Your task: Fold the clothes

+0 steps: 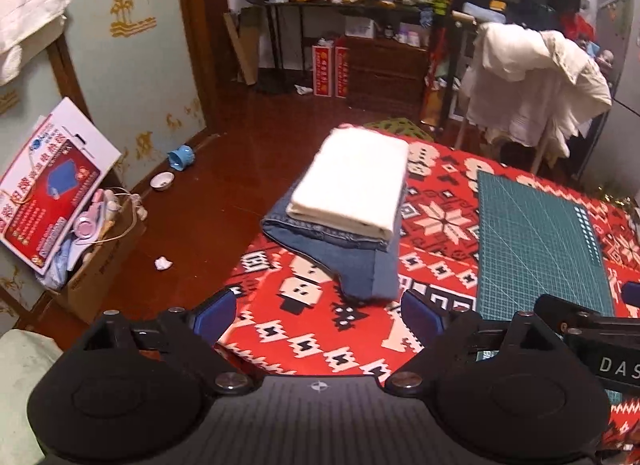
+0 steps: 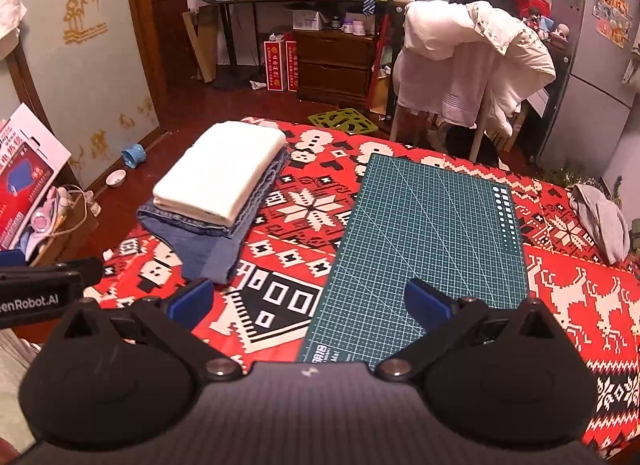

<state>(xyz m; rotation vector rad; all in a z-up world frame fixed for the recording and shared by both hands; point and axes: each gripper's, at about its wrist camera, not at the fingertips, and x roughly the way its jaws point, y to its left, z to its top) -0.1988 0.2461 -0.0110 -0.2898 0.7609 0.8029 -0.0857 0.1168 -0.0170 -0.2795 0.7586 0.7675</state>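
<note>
1. Left wrist view: the left gripper [image 1: 316,315] hangs above the near left part of the table, its blue-padded fingers [image 1: 214,315] spread wide with nothing between them.
2. Ahead of it lies a folded white cloth [image 1: 352,189], stacked squarely on a folded blue denim garment [image 1: 352,261].
3. That stack rests on the red, white and black patterned tablecloth [image 1: 304,329], close to the table's left edge; the denim's near corner points toward the gripper without touching it.
4. Just right of the stack lies a dark green gridded cutting mat [image 1: 536,233], flat on the cloth, with a strip of pattern showing between the two.
5. Right wrist view: the right gripper [image 2: 310,301] hovers over the near edge of the mat [image 2: 432,225], jaws wide apart and empty.
6. From here the white cloth [image 2: 224,173] and denim [image 2: 192,237] sit to the left, well clear of the mat.
7. A crumpled grey garment [image 2: 600,221] lies at the far right edge of the tablecloth [image 2: 560,297], well apart from the stack.
8. Behind the table, a chair draped in white fabric [image 2: 472,61] stands on the dark red floor [image 2: 132,185].
9. On the floor to the left sit a small white bowl [image 1: 162,180] and a cardboard box of odds and ends [image 1: 92,249].
</note>
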